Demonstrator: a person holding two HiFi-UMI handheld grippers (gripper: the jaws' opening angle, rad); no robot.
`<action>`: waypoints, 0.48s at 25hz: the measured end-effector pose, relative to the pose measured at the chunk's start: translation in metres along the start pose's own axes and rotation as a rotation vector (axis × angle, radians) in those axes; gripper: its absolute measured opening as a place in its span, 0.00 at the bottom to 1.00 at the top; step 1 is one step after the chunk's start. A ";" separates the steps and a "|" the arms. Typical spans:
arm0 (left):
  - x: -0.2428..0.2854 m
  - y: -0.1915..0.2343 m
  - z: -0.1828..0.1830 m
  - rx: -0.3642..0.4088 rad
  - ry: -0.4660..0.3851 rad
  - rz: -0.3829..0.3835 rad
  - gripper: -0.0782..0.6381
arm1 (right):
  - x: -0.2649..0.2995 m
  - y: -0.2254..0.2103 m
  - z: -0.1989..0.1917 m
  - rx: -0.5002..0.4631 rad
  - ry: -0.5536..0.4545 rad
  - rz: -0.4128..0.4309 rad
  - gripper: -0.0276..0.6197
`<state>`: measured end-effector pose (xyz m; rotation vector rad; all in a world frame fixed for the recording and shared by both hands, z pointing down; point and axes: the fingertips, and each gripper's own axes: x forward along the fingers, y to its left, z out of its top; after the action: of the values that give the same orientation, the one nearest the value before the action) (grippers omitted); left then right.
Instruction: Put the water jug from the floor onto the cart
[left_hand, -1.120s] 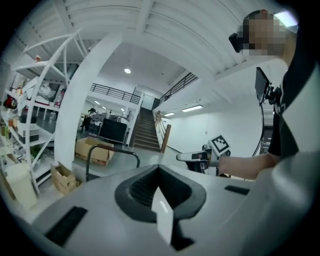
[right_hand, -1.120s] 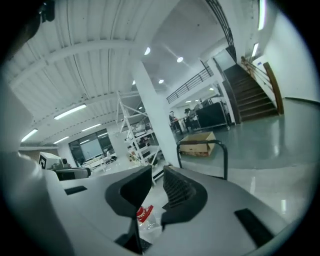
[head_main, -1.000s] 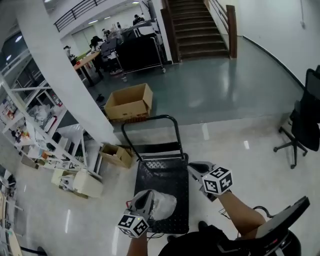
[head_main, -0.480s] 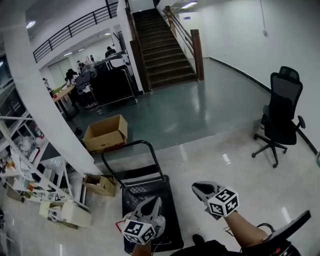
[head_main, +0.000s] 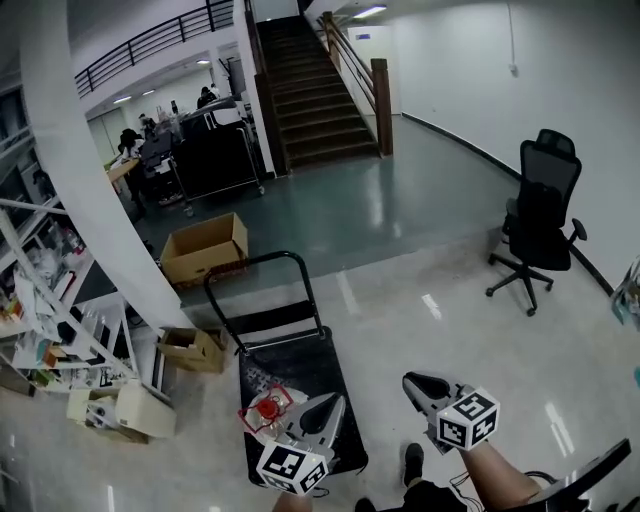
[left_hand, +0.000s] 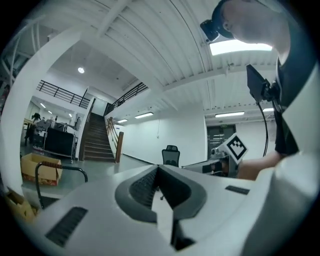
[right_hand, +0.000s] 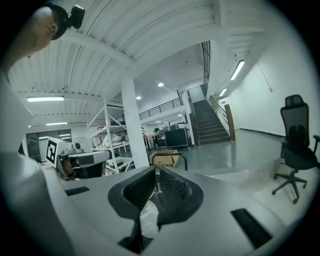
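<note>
Both the left gripper (head_main: 335, 404) and right gripper (head_main: 415, 383) have jaws together on nothing. The water jug (head_main: 264, 412) sits on the cart (head_main: 300, 372), lower centre, just beside the left gripper. We'd draw away gently, not nudging it.

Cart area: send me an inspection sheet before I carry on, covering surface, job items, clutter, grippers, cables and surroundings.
Surface: glossy pale floor, darker toward the stairs.
Job's things: water jug with a red cap, on the cart deck at its near-left corner.
Clutter: open cardboard box beyond the cart handle; smaller cardboard box by the column.
Grippers: left gripper shut and empty, over the deck beside the jug; right gripper shut and empty, over the floor right of the cart.
Cables: black cable hanging from the person's headgear.
Surroundings: office chair at right, shelving at left.
</note>
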<state>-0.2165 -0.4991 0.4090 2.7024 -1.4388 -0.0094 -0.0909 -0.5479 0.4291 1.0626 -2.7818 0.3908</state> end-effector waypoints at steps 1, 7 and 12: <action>-0.011 -0.007 0.000 -0.022 -0.004 -0.004 0.10 | -0.010 0.009 0.001 -0.018 -0.005 -0.015 0.08; -0.056 -0.058 0.011 -0.023 -0.014 -0.004 0.10 | -0.076 0.043 0.014 -0.128 -0.042 -0.071 0.08; -0.072 -0.134 0.015 0.012 -0.004 -0.021 0.10 | -0.145 0.047 0.003 -0.122 -0.079 -0.056 0.08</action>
<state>-0.1462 -0.3656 0.3822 2.7289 -1.4160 -0.0071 -0.0150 -0.4227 0.3850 1.1483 -2.7950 0.1728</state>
